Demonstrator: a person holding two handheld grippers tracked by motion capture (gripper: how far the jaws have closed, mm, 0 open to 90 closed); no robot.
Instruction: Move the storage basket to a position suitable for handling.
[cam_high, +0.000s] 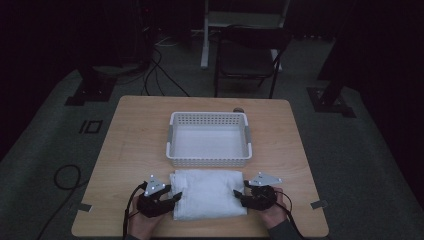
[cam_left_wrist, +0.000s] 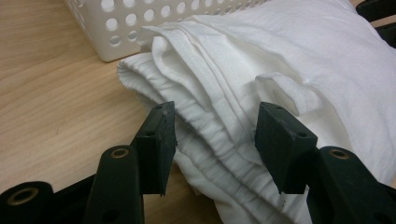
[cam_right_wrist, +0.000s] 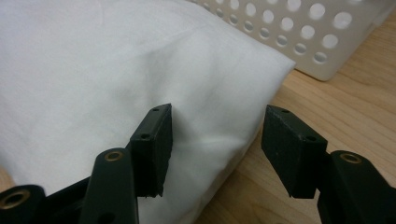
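both grippers sit at the near edge of the table (cam_high: 130, 130), one at each end of a folded white cloth (cam_high: 207, 194). left gripper (cam_high: 172, 196) is at the cloth's left end, held by the person's left hand (cam_high: 142, 222); right gripper (cam_high: 239, 192) is at the right end, held by the right hand (cam_high: 275, 210).

left gripper view: the two black jaws stand apart w/ the cloth's layered, gathered edge (cam_left_wrist: 210, 140) between them. pads look close to the fabric, but no clamp on it shows, so the jaws read as released.

right gripper view: jaws apart as well, straddling the smooth folded corner of the cloth (cam_right_wrist: 224, 140). one pad is over the fabric, the other over bare wood just beside the edge. not clenched on anything.

cloth lies flat on the table, near side, w/ its far edge just beside a white perforated basket (cam_high: 172, 140). basket sits mid-table, beyond the cloth. its holed wall shows at the top of both gripper views (cam_left_wrist: 116, 23) (cam_right_wrist: 299, 32).

beyond the table: dark chair (cam_high: 247, 60) on the floor, cables (cam_high: 160, 70) trailing across the carpet.
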